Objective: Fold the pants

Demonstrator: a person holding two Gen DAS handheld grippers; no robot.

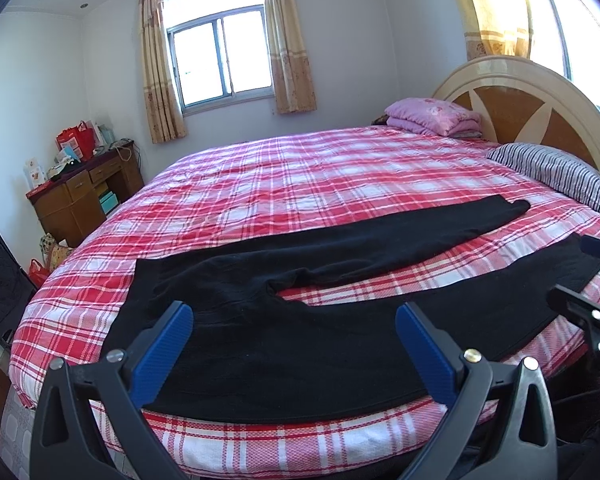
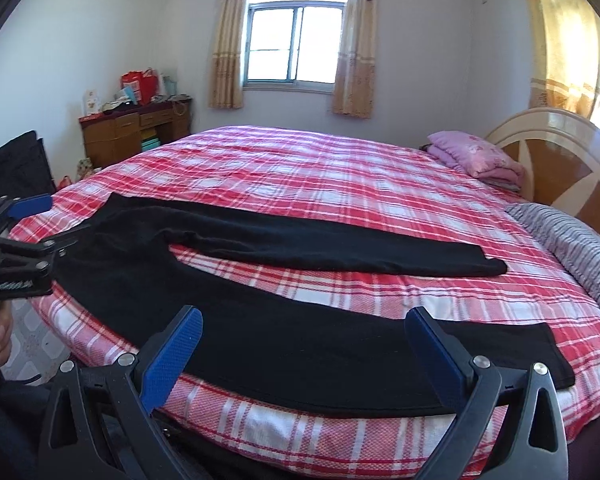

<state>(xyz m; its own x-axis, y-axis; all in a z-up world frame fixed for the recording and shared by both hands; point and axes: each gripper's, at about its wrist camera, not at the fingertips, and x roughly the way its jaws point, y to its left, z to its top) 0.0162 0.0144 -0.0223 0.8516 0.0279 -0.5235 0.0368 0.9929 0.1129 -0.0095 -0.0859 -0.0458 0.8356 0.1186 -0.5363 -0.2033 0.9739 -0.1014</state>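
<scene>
Pants [image 1: 284, 332], black, one pair: spread flat on the near edge of the round bed [image 1: 300, 168] with red plaid cover, legs splayed apart in a V, waist toward the desk side, hems toward the headboard [image 1: 540, 120]. Laid open this way, each leg offers a free edge for folding one over the other.
Left gripper [image 1: 294, 344]: fingers spread wide, empty, poised above the seat and waist end.
Right gripper [image 2: 304, 344]: fingers likewise spread, holding nothing, poised over the nearer leg. Placement suggests a paired lift; no fold yet made.
</scene>
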